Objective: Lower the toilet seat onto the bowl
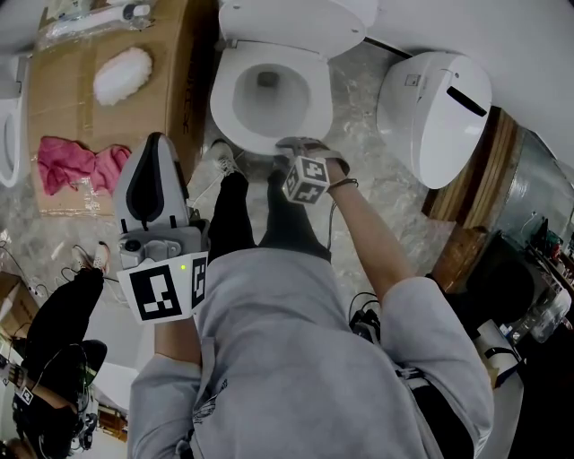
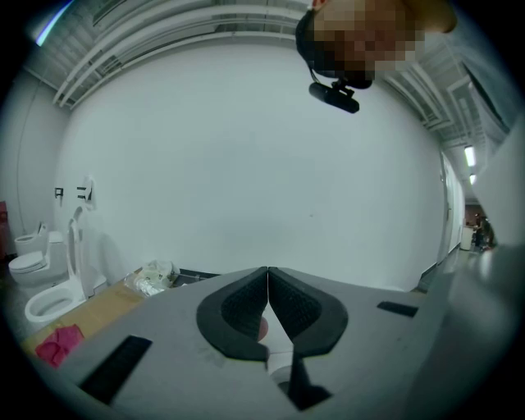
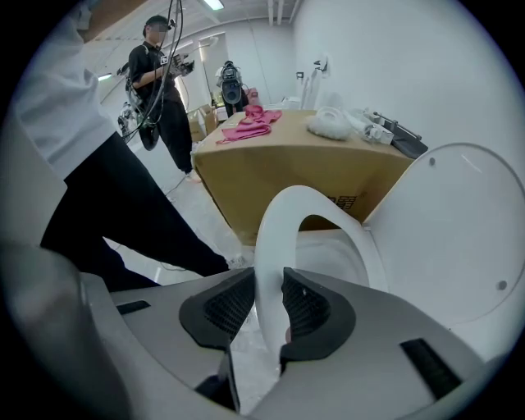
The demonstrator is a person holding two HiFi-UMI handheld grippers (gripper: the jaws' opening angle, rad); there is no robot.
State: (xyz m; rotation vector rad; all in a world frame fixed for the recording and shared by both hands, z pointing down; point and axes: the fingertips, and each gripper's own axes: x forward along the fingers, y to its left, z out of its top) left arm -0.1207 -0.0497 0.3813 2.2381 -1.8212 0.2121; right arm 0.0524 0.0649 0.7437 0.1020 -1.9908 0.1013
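Observation:
The white toilet (image 1: 269, 134) stands at the top middle of the head view with its lid (image 1: 287, 22) upright. The seat ring (image 1: 309, 99) lies low over the bowl. In the right gripper view the seat (image 3: 279, 221) still tilts a little above the bowl in front of the lid (image 3: 459, 238). My right gripper (image 1: 294, 146) points steeply down at the seat's front edge. Its pads press on both sides of that edge, so the right gripper (image 3: 267, 287) is shut on it. My left gripper (image 1: 157, 143) is held back by my side; the left gripper (image 2: 267, 283) is shut and holds nothing.
A cardboard box (image 1: 170, 54) stands left of the toilet with a pink cloth (image 1: 76, 161) and a white fluffy pad (image 1: 121, 73) on it. A second toilet (image 1: 435, 112) is at the right. Another person (image 1: 54, 332) stands at the lower left. My legs (image 1: 260, 215) are before the bowl.

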